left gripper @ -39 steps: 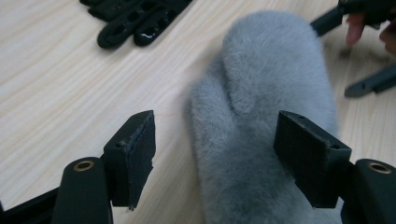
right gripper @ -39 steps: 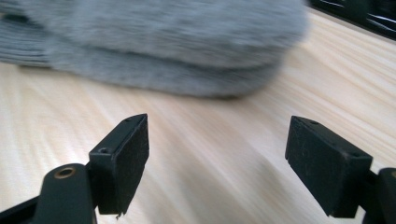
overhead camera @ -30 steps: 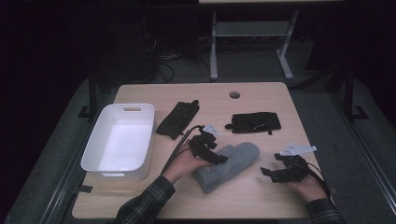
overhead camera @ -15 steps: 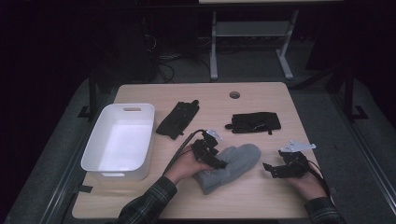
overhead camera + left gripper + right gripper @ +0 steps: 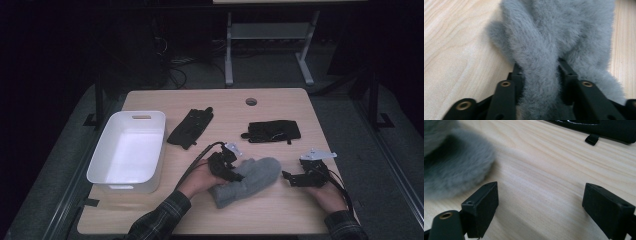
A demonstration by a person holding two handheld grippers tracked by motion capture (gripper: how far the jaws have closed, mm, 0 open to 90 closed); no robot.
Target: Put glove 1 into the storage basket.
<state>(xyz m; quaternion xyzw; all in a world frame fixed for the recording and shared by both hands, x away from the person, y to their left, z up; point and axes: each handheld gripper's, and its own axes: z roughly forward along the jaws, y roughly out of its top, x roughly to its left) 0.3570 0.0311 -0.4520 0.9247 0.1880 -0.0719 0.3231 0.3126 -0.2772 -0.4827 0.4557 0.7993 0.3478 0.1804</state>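
High view: my left gripper (image 5: 231, 171) sits on the near left end of the grey fuzzy mitten (image 5: 250, 179), mid-desk (image 5: 280, 210), right of the white bin (image 5: 128, 150). Right gripper (image 5: 296, 179) rests just beside the mitten's far tip, two black gloves (image 5: 274, 131) beyond.

Left gripper view: jaws have just been closing, now pinching a ridge of mitten (image 5: 541, 62) fur between them. Grasp step, I judge.

Right gripper view: jaws wide apart, nothing held, mitten (image 5: 451, 170) just left of them.

Next likely: lift, check the fold holds, carry toward the bin.
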